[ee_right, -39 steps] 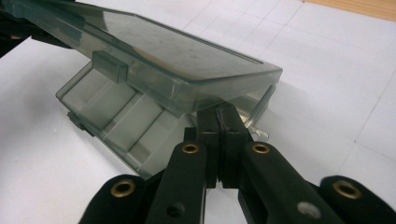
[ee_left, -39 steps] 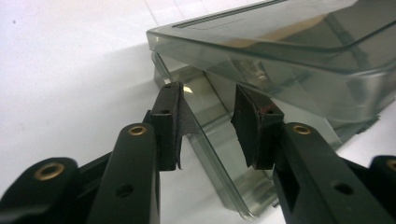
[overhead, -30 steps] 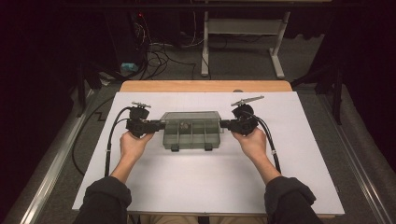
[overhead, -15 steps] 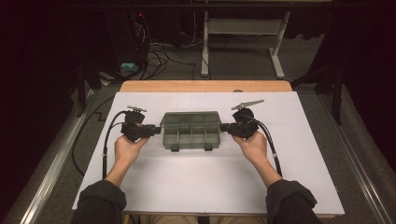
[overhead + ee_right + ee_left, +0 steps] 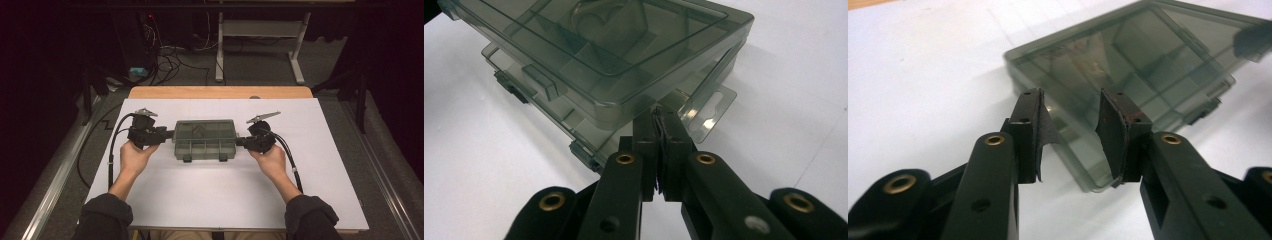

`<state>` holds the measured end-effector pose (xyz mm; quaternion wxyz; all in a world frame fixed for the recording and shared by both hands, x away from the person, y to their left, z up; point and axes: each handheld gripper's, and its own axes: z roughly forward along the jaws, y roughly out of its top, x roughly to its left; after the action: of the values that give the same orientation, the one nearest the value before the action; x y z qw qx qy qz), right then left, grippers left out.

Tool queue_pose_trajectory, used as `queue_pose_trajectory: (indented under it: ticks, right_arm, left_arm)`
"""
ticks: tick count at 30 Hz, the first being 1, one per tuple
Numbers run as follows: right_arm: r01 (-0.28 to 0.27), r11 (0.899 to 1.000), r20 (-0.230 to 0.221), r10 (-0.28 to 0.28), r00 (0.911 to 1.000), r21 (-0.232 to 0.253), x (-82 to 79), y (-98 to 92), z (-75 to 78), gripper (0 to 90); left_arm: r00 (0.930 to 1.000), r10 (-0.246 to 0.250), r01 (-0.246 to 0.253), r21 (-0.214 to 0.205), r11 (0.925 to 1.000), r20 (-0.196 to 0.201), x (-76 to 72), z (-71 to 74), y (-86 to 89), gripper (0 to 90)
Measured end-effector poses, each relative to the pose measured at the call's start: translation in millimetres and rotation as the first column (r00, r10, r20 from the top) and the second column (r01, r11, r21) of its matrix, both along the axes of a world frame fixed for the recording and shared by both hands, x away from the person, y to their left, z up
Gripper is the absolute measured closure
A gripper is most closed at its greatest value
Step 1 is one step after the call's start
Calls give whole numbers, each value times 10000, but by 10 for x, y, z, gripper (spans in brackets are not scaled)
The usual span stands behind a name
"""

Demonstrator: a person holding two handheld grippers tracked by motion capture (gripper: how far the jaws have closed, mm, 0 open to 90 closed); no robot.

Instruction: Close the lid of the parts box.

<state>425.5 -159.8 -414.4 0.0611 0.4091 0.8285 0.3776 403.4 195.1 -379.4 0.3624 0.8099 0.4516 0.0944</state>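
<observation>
White paper covers the table, and a smoky clear plastic box with inner compartments is seen lying flat near its middle, lid closed. At the box's left end the left gripper is held with its jaws partly open; they stand apart just short of the box's corner, and nothing is gripped between them. At the right end the right gripper is pressed shut on the box's thin edge flange, beside its hang tab.

Smoky compartment box (lid closed) between left gripper and right gripper
</observation>
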Motion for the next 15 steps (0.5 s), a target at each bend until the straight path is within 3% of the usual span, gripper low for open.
queue_pose_trajectory:
  ticks: [7, 15]
  right_arm:
    - [-19, 9998, -91, 17, 10000, -187, -15, -10, -68, 885]
    - [257, 9975, -78, -263, 9996, -653, -25, -53, -94, 887]
  left_arm:
    - [9998, -151, 155, 399, 9991, -124, -38, -94, -55, 634]
    - [9991, -199, 214, 418, 9989, -367, -79, -228, -82, 637]
